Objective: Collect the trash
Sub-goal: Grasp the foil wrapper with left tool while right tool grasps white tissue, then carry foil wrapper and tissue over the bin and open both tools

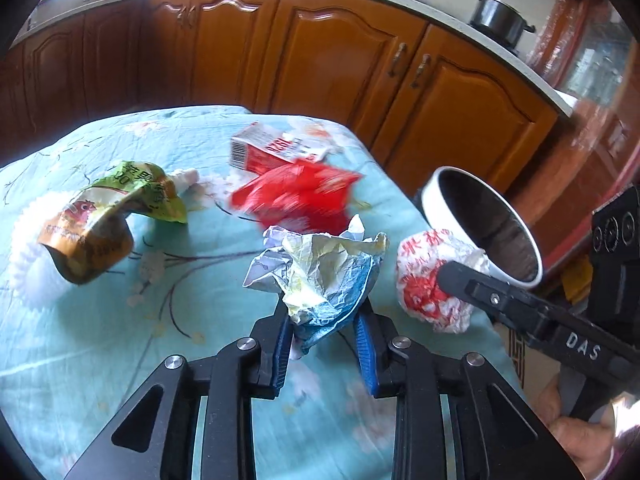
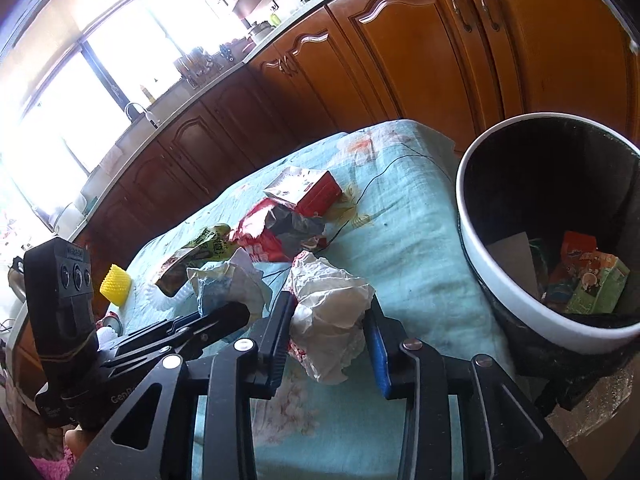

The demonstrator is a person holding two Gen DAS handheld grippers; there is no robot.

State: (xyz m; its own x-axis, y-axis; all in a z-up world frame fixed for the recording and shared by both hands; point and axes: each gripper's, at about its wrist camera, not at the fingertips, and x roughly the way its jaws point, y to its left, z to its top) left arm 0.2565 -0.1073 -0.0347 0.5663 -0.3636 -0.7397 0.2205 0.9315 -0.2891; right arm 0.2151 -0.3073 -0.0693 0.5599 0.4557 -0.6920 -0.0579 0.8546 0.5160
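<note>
In the left wrist view my left gripper (image 1: 324, 316) is shut on a crumpled blue, white and yellow paper wrapper (image 1: 320, 272) just above the teal floral tablecloth (image 1: 120, 340). In the right wrist view my right gripper (image 2: 330, 316) is shut on a crumpled white wrapper with red print (image 2: 332, 308). The same wrapper (image 1: 424, 280) shows in the left wrist view with one of the right gripper's fingers (image 1: 472, 286) against it. A white-rimmed black bin (image 2: 480, 264) stands at the table's right edge with several cartons and wrappers inside.
A green and yellow snack bag (image 1: 112, 220), a red plastic bag (image 1: 296, 196) and a red and white carton (image 1: 276, 148) lie further back on the table. A white paper cup liner (image 1: 28, 248) and a yellow liner (image 2: 115, 285) sit at the left. Wooden cabinets (image 1: 340, 52) stand behind.
</note>
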